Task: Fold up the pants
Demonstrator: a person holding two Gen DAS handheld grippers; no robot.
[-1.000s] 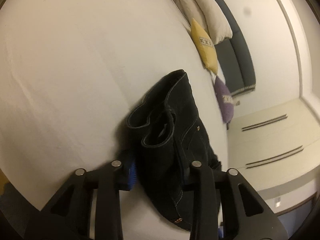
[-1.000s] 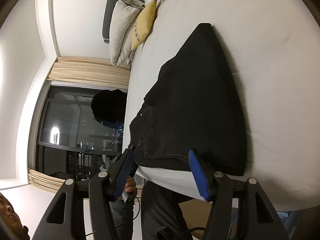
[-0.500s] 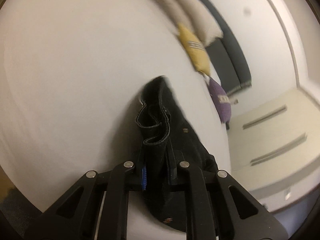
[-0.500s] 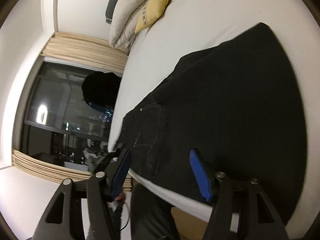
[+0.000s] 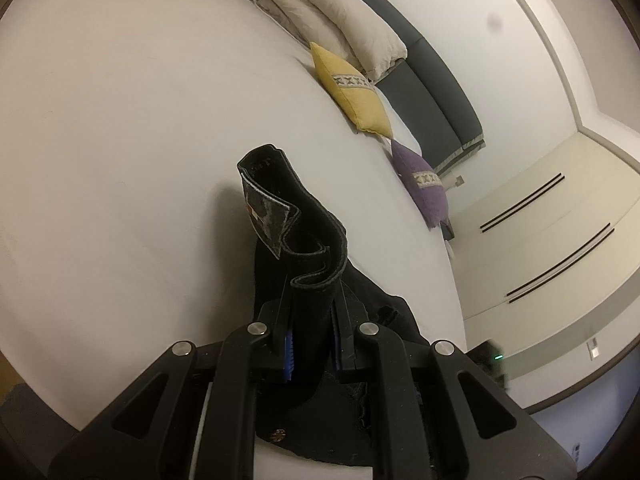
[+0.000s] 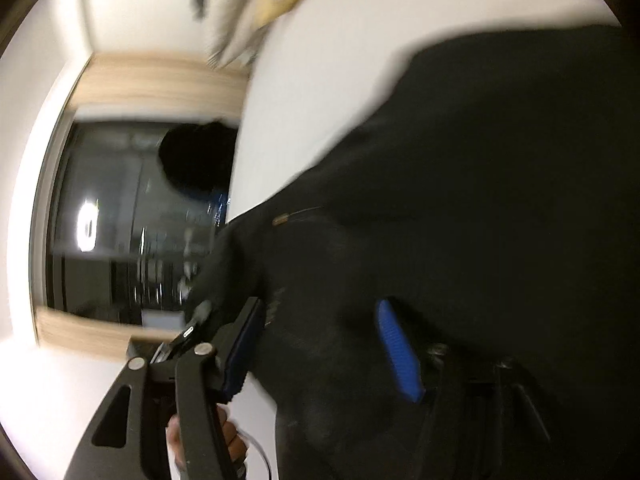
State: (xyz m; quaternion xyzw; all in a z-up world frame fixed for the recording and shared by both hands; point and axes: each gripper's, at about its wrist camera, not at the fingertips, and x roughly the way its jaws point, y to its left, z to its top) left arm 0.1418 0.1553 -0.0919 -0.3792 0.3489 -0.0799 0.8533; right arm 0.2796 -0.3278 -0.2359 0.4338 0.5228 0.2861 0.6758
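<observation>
Black pants [image 5: 296,216] lie on a white bed [image 5: 120,120]. My left gripper [image 5: 312,332] is shut on the waistband end, which stands up off the sheet in a curled fold with a label showing. In the blurred right wrist view the pants [image 6: 480,200] fill the right half of the picture. My right gripper [image 6: 320,340] is low over their near edge and its jaws are closing. Black cloth lies between the blue pads [image 6: 396,352], which stand apart and do not press on it.
A yellow cushion [image 5: 352,92], a purple cushion [image 5: 424,188] and pale pillows [image 5: 340,24] line the dark headboard [image 5: 432,92]. A dark window [image 6: 120,220] with beige curtains lies beyond the bed's edge. A hand [image 6: 228,440] holds the right gripper's handle.
The left gripper closed on the waistband and lifted it off the bed. The right gripper swept in over the pants, and its pads now stand closer together.
</observation>
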